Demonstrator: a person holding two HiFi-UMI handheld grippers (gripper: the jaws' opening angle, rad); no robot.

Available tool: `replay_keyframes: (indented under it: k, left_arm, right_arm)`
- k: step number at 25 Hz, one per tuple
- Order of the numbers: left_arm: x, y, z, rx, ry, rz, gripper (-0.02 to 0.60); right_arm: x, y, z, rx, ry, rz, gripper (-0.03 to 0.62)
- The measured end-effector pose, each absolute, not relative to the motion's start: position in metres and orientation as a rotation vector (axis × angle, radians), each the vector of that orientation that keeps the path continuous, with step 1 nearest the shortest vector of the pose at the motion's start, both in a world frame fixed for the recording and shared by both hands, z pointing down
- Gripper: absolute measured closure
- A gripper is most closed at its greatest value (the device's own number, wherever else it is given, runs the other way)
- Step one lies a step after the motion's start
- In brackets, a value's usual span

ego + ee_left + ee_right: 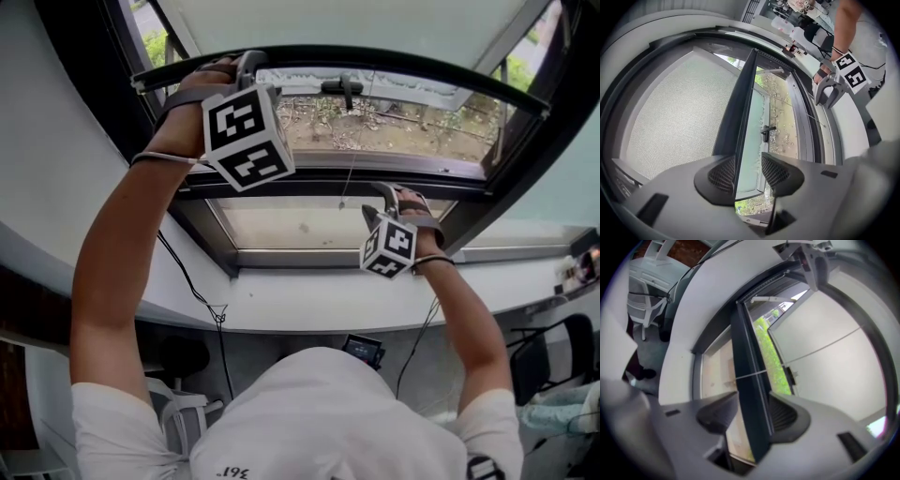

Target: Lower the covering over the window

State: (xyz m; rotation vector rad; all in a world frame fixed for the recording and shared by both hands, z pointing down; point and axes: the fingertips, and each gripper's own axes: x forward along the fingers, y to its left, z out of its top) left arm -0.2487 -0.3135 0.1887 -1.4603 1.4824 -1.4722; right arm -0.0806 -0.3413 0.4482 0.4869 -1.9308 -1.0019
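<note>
The covering is a pale mesh roller shade (356, 23) (675, 112) ending in a dark bottom bar (375, 58) (740, 112). My left gripper (246, 64) (749, 172) is raised to the left end of that bar. Its jaws stand astride the bar, with a gap showing at the right pad (776, 171). Lower down, my right gripper (389, 197) (750, 413) is open around the window's dark middle rail (750, 394), and neither pad presses on it. A thin pull cord (351, 155) (750, 375) hangs past the rail.
The sash behind is swung open, with a black handle (347, 89) (766, 132) and ground and greenery outside. A white sill (309, 309) runs below the window. A black cable (197, 291) hangs from the sill. Chairs (562, 347) (644, 305) stand on the floor below.
</note>
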Motion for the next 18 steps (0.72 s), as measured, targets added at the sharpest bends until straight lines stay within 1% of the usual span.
replay_keyframes:
  k: [7, 12, 15, 18]
  left_arm:
    - [-0.249, -0.31, 0.194, -1.477, 1.486, -1.49, 0.41]
    - [-0.248, -0.309, 0.197, -1.475, 1.484, -1.495, 0.41]
    - [-0.248, -0.309, 0.198, -1.488, 1.486, -1.497, 0.408]
    - [-0.248, -0.309, 0.205, -1.503, 1.487, -1.498, 0.408]
  right_arm:
    - [-0.071, -0.358, 0.327, 0.725, -1.998, -1.154, 0.395]
    - [-0.061, -0.365, 0.239, 0.916, -1.897, -1.429, 0.396]
    - [-0.056, -0.377, 0.206, 0.985, -1.834, -1.511, 0.398]
    - [-0.049, -0.393, 0.189, 1.025, -1.773, -1.52, 0.402]
